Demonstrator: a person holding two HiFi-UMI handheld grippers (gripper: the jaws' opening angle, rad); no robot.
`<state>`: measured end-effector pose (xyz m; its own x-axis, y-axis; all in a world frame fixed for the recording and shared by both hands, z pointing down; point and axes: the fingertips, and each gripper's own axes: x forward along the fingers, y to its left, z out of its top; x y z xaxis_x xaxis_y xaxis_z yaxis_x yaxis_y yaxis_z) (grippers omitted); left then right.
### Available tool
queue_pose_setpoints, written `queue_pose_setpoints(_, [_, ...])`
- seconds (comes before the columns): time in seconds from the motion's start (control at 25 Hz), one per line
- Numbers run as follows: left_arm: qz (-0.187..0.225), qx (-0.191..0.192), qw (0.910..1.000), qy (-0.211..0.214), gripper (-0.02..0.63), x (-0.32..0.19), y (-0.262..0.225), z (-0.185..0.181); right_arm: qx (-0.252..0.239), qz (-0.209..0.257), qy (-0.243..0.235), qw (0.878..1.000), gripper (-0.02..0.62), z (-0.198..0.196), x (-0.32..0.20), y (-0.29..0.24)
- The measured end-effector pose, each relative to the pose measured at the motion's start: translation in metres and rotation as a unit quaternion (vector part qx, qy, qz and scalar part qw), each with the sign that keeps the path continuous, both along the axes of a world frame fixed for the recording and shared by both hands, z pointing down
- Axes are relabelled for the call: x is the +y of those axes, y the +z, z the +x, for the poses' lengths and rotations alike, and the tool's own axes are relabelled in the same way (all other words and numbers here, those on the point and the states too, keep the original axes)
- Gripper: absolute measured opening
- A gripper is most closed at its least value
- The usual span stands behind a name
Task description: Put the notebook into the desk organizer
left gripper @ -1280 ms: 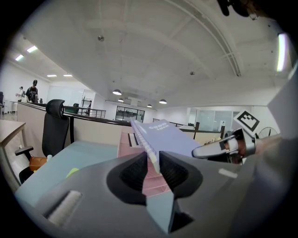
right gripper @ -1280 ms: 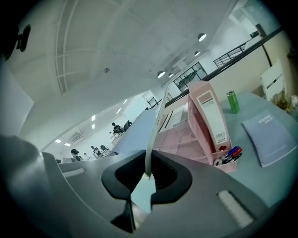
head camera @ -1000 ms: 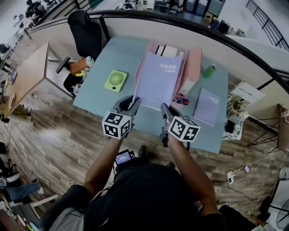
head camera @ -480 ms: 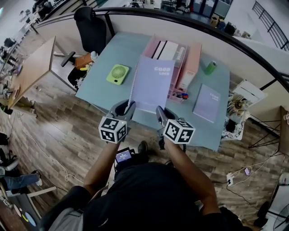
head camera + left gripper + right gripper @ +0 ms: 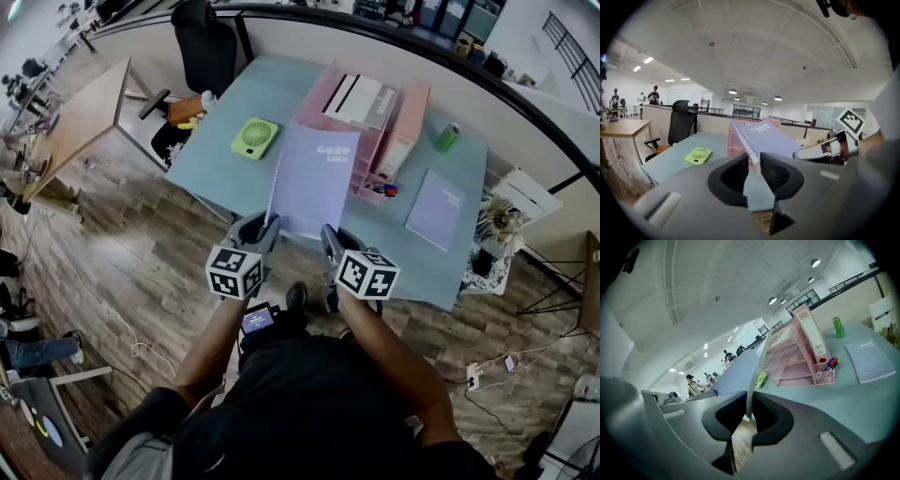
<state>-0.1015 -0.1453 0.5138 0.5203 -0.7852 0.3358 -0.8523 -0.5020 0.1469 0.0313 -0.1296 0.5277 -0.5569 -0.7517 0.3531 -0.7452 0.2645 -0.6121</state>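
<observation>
**A:** What is the setting?

**B:** An open-plan office, seen steeply from above. A pale blue-grey table [image 5: 211,169] stands on a wood-plank floor [image 5: 122,272], against a low curved partition. A black office chair [image 5: 208,47] sits at the table's far left corner, and a wooden desk [image 5: 75,112] stands further left.

**A:** What is on the table?

**B:** A lime-green desk fan [image 5: 253,138] lies flat on the left. A pink desk organizer [image 5: 330,89] sits at the middle back. A green can [image 5: 447,137] stands to its right. A second lilac notebook [image 5: 437,208] lies flat near the right edge.

**A:** What does the organizer hold?

**B:** White and grey booklets [image 5: 361,98] rest in its back section. A pink binder [image 5: 412,131] leans at its right end. Red and blue pens [image 5: 384,189] stick out of a small compartment at the front right corner.

**A:** Where is the notebook for the task?

**B:** The lilac spiral-bound notebook [image 5: 317,178] is off the table, tilted, cover up. It hangs over the table's near half, in front of the organizer and not inside it. From above, its far edge overlaps the organizer's front.

**A:** And the grippers?

**B:** Both pinch its near edge. The left gripper [image 5: 265,223] has its jaws drawn narrow on the spiral-side corner. The right gripper [image 5: 330,234] is clamped just as tightly on the other near corner.
</observation>
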Motion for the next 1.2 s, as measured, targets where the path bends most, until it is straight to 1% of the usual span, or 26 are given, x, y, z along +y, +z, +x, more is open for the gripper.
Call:
queue_pose_setpoints(0.4, [-0.024, -0.004, 0.9996, -0.016, 0.141, 0.017, 0.027, -0.009, 0.000, -0.018, -0.006, 1.000, 0.034, -0.008, 0.015, 0.027])
queue_pose_setpoints(0.64, [-0.037, -0.006, 0.9992, -0.015, 0.140, 0.022, 0.042, -0.013, -0.004, -0.030, -0.003, 1.000, 0.035, -0.012, 0.021, 0.043])
queue_pose_setpoints(0.96, [-0.061, -0.008, 0.9980, -0.011, 0.140, 0.025, 0.070, -0.016, -0.004, -0.059, 0.002, 0.998, 0.035, -0.015, 0.027, 0.070])
queue_pose_setpoints(1.2, [-0.077, -0.010, 0.9970, -0.004, 0.140, 0.022, 0.087, -0.015, -0.008, -0.078, 0.014, 0.997, 0.035, -0.015, 0.027, 0.087])
